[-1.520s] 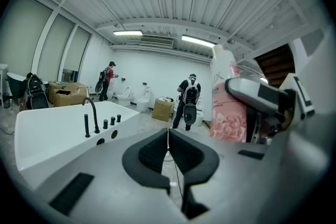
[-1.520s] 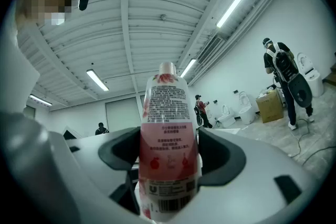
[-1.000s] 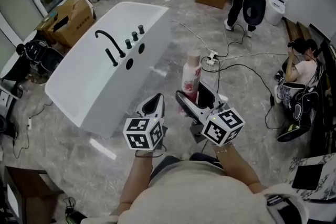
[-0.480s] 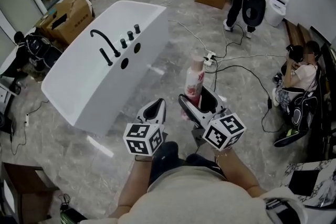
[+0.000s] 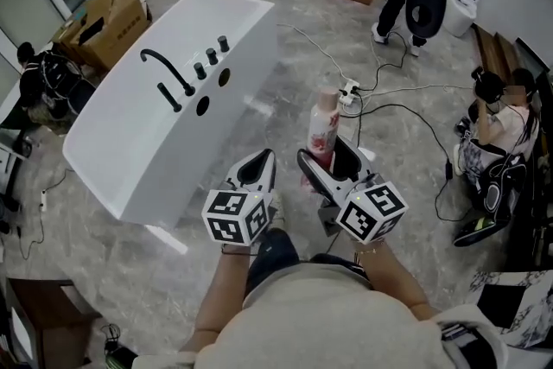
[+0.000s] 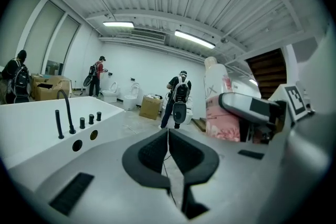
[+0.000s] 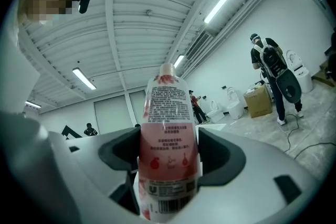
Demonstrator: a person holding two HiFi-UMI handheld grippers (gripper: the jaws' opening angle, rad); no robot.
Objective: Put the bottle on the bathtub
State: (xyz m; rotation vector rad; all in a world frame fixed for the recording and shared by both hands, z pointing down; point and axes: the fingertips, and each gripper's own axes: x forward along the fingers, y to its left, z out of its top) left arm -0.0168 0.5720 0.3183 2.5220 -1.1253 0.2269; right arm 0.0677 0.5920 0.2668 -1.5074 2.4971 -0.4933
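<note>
Pink bottle (image 7: 168, 149) with white cap and flower print, clamped upright between the jaws of the right gripper (image 5: 327, 162), held in the air near the bathtub (image 5: 121, 151) but apart from it. Back label packed with fine print too small to read (barcode at the foot, big front letters like "UX"). Left gripper (image 6: 168, 134) with jaws pressed together on nothing.

The bottle (image 5: 323, 127) is pink and white with a red flower print. At ten o'clock, the bathtub (image 5: 130, 143) is plain white, its tap (image 5: 164, 69) and knobs (image 5: 212, 56) black. The left claw (image 5: 259, 162) and right claw (image 5: 328, 155) are grey with black pads, and their cubes carry black-and-white square markers. The floor (image 5: 104, 264) is veined grey and the box (image 5: 112, 13) is brown.
</note>
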